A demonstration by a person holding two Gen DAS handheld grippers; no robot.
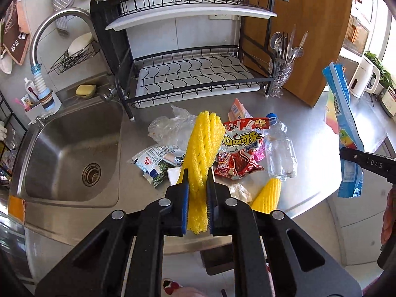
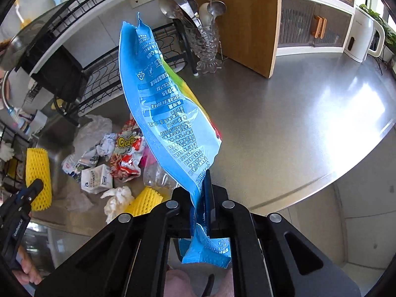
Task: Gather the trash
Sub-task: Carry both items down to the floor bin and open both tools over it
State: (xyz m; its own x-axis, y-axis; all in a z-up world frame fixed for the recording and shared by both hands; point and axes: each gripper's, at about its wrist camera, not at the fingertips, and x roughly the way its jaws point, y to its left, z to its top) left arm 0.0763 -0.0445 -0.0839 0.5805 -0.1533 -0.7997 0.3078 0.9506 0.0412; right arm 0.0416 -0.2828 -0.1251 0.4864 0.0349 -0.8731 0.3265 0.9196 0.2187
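Starting at the far left, the sink [image 1: 71, 148] sits open beside the trash pile, and that is my first worry: anything I lose on that side could land in the basin rather than back on the steel counter [image 2: 297, 113]. My left gripper [image 1: 198, 185] has its jaws nearly closed on a yellow foam fruit net [image 1: 201, 148], squeezing it between the blue pads and holding it clear of the counter. The foam is soft and springy, so I judge it could creep out of the pinch if I swing quickly. Below it the rest of the trash lies on the counter: a crumpled clear plastic bag [image 1: 168, 126], a white-and-blue milk pouch [image 1: 154, 159], the red snack wrapper [image 1: 241, 148], a clear plastic bottle [image 1: 279, 146], a crumpled tissue [image 1: 240, 191] and a second yellow foam net [image 1: 268, 193] near the counter's front edge. That second net and the bottle look light enough to roll off if a dangling piece brushes them. On the right, my right gripper [image 2: 206, 198] is clamped tight on the lower end of a blue snack bag [image 2: 168, 104], which stands tall and floppy above the jaws. I hold only a thin edge of slick film, so it could slide free or flop and catch the cutlery holder [image 2: 206, 49].
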